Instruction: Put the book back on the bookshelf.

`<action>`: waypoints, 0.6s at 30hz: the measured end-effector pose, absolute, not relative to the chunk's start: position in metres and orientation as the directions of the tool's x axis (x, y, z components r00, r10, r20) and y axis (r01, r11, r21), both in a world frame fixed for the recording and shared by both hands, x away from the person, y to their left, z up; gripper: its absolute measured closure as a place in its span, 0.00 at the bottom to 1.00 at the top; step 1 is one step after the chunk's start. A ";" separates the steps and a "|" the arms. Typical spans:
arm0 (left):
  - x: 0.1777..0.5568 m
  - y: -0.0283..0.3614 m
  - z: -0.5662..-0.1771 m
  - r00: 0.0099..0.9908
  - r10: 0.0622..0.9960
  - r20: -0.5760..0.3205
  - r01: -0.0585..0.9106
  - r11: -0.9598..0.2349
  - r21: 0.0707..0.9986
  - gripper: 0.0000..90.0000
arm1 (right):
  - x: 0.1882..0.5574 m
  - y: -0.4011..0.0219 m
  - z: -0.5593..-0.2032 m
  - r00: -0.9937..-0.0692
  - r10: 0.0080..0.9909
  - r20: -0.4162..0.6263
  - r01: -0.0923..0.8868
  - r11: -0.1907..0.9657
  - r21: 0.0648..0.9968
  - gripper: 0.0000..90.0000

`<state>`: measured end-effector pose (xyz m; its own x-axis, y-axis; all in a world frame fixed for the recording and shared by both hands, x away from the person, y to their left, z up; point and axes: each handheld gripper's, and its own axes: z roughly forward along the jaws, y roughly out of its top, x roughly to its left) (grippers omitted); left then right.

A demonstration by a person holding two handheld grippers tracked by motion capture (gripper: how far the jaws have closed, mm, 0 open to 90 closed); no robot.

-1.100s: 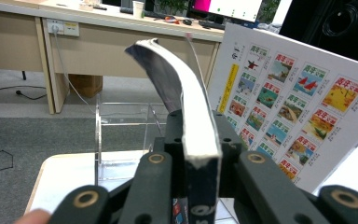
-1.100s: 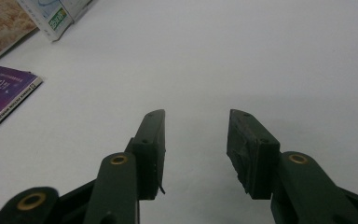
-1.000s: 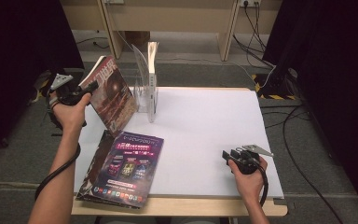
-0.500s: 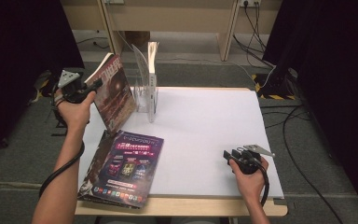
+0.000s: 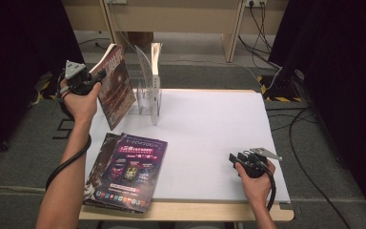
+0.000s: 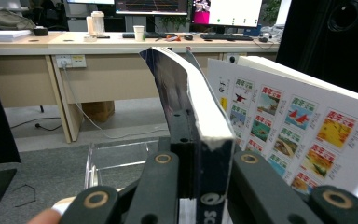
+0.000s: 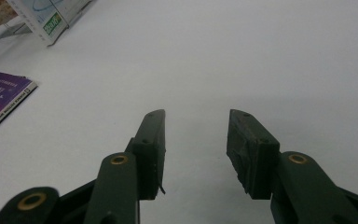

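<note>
While held upright at 10 o'clock of table (image 5: 209, 133), just beside clear rack (image 5: 148, 98): magazine (image 5: 116, 86), pinched at spine by left gripper (image 5: 95, 78). Possible snag on rack divider if tilted. Right gripper (image 5: 236, 160): spread, empty, at 4 o'clock.

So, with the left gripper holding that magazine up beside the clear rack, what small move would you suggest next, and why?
Probably carry the magazine a little toward the clear rack and over an open slot: the left gripper is shut on its edge, holding it upright just left of the rack, not yet in.
</note>
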<state>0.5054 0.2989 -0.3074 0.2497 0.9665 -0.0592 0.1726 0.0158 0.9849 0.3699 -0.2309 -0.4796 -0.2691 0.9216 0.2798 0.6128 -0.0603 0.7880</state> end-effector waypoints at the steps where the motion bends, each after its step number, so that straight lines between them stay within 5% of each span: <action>1: 0.507 0.298 -0.308 0.248 0.967 -0.061 0.173 0.017 0.985 0.94 | 0.370 -0.231 -0.479 -0.269 0.922 0.280 0.613 -0.060 0.788 0.64; 18: 0.530 0.295 -0.312 0.199 0.976 -0.090 0.169 0.056 0.984 0.94 | 0.369 -0.232 -0.479 -0.258 0.921 0.293 0.618 -0.076 0.782 0.64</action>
